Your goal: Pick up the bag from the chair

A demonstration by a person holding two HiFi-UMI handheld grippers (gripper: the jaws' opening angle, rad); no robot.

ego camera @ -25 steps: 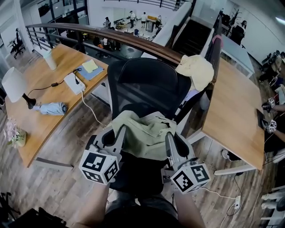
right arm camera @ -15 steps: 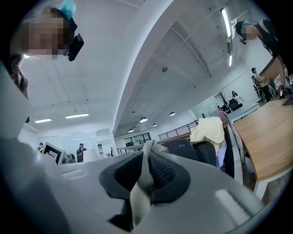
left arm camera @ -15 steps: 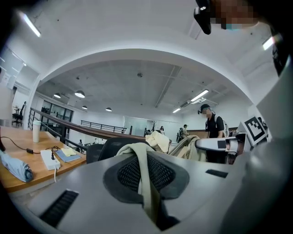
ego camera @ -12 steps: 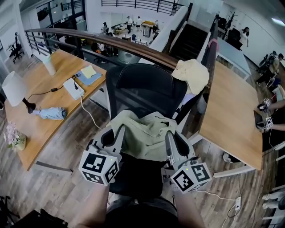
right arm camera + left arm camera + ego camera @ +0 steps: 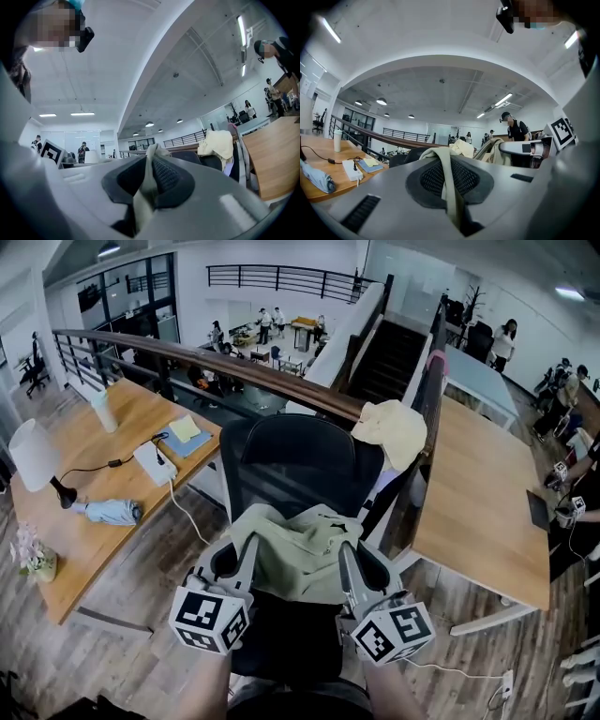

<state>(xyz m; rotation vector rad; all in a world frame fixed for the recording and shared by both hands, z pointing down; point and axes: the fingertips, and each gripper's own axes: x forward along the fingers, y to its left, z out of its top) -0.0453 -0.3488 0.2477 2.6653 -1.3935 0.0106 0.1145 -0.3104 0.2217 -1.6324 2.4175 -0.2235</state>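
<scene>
The bag (image 5: 298, 545), a pale green fabric sack, hangs slack between two handheld grippers in front of the backrest of a black mesh office chair (image 5: 305, 451) — its lower edge sits low over the dark seat, and whether it touches the seat cannot be told. The left gripper (image 5: 249, 531) is clamped on the bag's left upper edge; its own view shows a narrow band of the green cloth pinched tight between the two jaws. The right gripper (image 5: 345, 554) bites the right upper edge in the same way, a fold of fabric squeezed between its pads. Both tools point level, toward the chair, with their marker cubes nearest the camera. A cream cloth (image 5: 394, 430) is draped over the top of the partition just to the right of the backrest. On the wooden desk (image 5: 66, 540) at left stand a white lamp (image 5: 33, 454) and a cup (image 5: 105, 412), with a folded light-blue umbrella (image 5: 111, 512) lying near the desk's edge — a second desk (image 5: 483, 512) runs along the right side.
</scene>
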